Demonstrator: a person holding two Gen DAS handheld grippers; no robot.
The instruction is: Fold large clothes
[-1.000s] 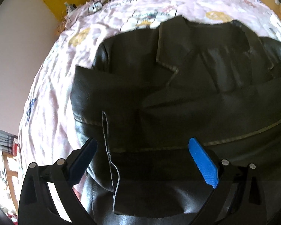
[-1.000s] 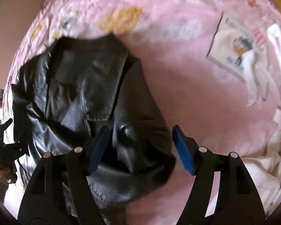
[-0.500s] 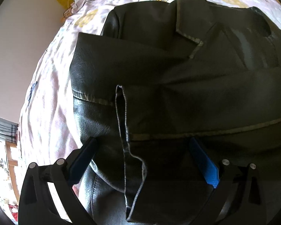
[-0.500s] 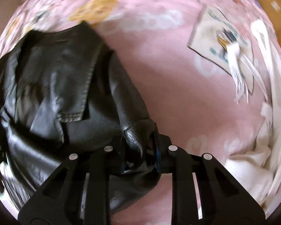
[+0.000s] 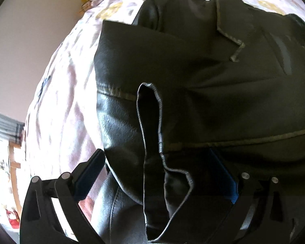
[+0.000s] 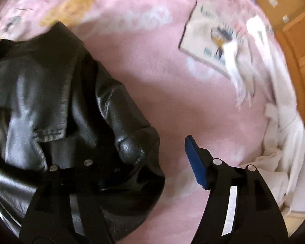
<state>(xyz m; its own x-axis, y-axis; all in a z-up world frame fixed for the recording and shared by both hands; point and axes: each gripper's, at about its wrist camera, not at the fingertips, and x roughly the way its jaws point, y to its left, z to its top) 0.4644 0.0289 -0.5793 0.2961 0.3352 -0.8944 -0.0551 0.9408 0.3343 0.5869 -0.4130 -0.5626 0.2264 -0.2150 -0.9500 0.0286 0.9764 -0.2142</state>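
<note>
we are midway through folding the black leather jacket (image 5: 203, 85), which lies on the bed's pink patterned blanket (image 6: 172, 85) with a sleeve laid across its front. our right claw (image 6: 150, 168) has just been opening; its jaws stand apart, with the bunched sleeve end (image 6: 132, 148) between them but not pressed. our left claw (image 5: 162, 174) hangs wide open over the hem, straddling a raised, pale-stitched edge flap (image 5: 152, 134), gripping nothing. next, we judge, the left claw should close on that flap and carry the hem toward the collar. the leather looks stiff, glossy and grainy, so it may spring back. a white fringed cloth (image 6: 274, 105) lies well apart at the right.
</note>
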